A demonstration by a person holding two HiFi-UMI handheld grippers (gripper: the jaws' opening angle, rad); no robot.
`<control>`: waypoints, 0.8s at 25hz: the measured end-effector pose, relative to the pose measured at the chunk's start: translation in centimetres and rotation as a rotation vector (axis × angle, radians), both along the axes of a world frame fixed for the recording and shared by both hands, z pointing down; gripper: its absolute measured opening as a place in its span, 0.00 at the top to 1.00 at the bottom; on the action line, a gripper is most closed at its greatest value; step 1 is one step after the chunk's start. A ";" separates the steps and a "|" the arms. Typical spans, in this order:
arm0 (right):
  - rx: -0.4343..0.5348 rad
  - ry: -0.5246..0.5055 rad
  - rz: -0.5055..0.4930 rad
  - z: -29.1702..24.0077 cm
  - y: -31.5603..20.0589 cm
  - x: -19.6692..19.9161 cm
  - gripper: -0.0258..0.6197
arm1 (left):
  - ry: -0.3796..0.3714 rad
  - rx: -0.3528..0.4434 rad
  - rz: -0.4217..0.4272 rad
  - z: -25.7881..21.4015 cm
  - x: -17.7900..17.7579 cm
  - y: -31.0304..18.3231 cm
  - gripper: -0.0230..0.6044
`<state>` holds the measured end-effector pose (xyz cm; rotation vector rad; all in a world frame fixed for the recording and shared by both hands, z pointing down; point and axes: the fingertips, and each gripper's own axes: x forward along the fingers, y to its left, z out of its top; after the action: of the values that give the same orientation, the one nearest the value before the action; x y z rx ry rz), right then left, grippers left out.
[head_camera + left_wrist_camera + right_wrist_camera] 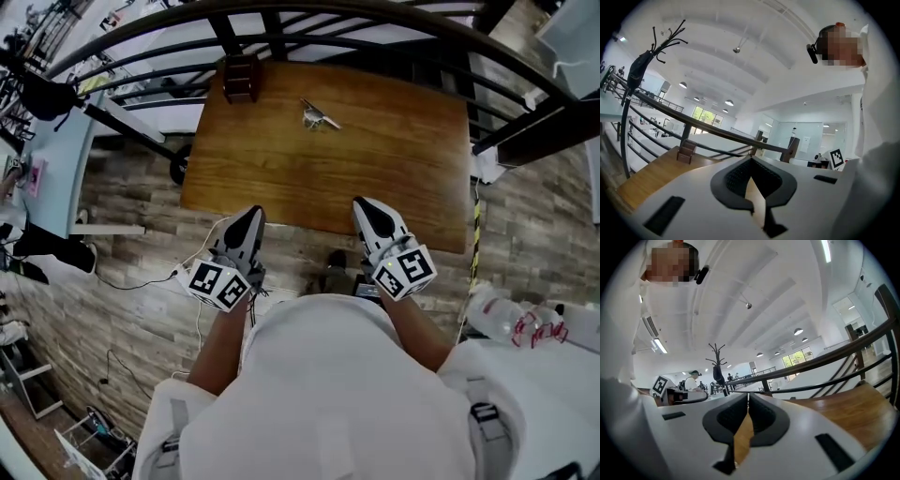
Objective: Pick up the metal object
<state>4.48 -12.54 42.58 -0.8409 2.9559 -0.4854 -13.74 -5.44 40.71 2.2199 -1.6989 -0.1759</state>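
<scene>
The metal object (319, 116) lies on the wooden table (403, 178), near the middle of the table's far edge. A small wooden rack (241, 78) stands at the table's far left corner, well apart from the object. At the table's near edge, the left gripper (251, 218) and the right gripper (365, 208) each have their jaws together with nothing between them. A dark railing (223, 36) runs beyond the table's far edge.
</scene>
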 end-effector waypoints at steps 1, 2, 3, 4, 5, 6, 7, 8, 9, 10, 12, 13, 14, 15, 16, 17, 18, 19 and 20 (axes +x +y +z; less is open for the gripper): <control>-0.005 -0.008 -0.007 0.1 -1.0 0.0 0.92 | -0.001 0.001 -0.008 -0.2 0.0 -0.9 0.94; -0.011 -0.015 -0.013 0.3 -2.1 0.0 0.92 | -0.004 0.002 -0.013 -0.3 0.1 -1.7 0.94; -0.015 -0.020 -0.020 0.4 -3.1 -0.1 0.92 | -0.009 0.004 -0.015 -0.2 0.2 -2.5 0.94; -0.019 -0.024 -0.025 0.7 -4.0 -0.3 0.92 | -0.013 0.005 -0.014 -0.1 0.2 -3.3 0.94; -0.027 -0.027 -0.028 1.0 -4.9 -0.6 0.92 | -0.015 0.001 -0.011 0.0 0.2 -4.0 0.94; -0.039 -0.030 -0.029 1.3 -5.6 -0.9 0.92 | -0.017 -0.006 -0.005 0.2 0.1 -4.6 0.94; -0.051 -0.031 -0.029 1.7 -6.2 -1.3 0.92 | -0.019 -0.017 0.001 0.5 0.0 -5.2 0.94; -0.061 -0.031 -0.028 2.1 -6.6 -1.7 0.92 | -0.018 -0.032 0.005 0.8 -0.2 -5.9 0.94; -0.072 -0.031 -0.024 2.5 -7.0 -2.1 0.92 | -0.011 -0.048 0.005 1.1 -0.6 -6.6 0.94; -0.084 -0.031 -0.020 2.8 -7.4 -2.6 0.92 | 0.001 -0.059 0.003 1.5 -1.1 -7.5 0.94; -0.108 -0.028 -0.011 3.6 -8.3 -3.6 0.92 | 0.025 -0.054 0.013 2.5 -2.4 -9.3 0.94; -0.116 -0.021 -0.009 4.0 -8.8 -4.3 0.92 | 0.034 -0.047 0.024 2.9 -2.9 -10.4 0.94; -0.119 -0.007 -0.008 4.5 -9.4 -5.0 0.92 | 0.041 -0.041 0.037 3.3 -3.5 -11.4 0.94; -0.120 0.011 -0.007 4.8 -10.0 -5.8 0.92 | 0.044 -0.037 0.051 3.6 -4.2 -12.5 0.94; -0.123 0.027 -0.001 5.1 -10.6 -6.6 0.92 | 0.043 -0.035 0.066 3.8 -4.9 -13.5 0.94; -0.130 0.036 0.010 5.2 -11.2 -7.5 0.92 | 0.036 -0.037 0.082 3.9 -5.7 -14.4 0.94; -0.139 0.038 0.025 5.3 -11.7 -8.4 0.92 | 0.026 -0.038 0.099 4.0 -6.6 -15.1 0.94; -0.148 0.039 0.041 5.4 -12.2 -9.3 0.92 | 0.016 -0.038 0.116 4.2 -7.4 -15.9 0.94; -0.155 0.043 0.056 5.4 -12.7 -10.0 0.92 | 0.013 -0.040 0.130 4.4 -8.3 -16.7 0.94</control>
<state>-5.57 -25.26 47.99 -0.9565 2.9539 -0.7090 -21.99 -22.15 45.14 2.2856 -1.5320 -0.1237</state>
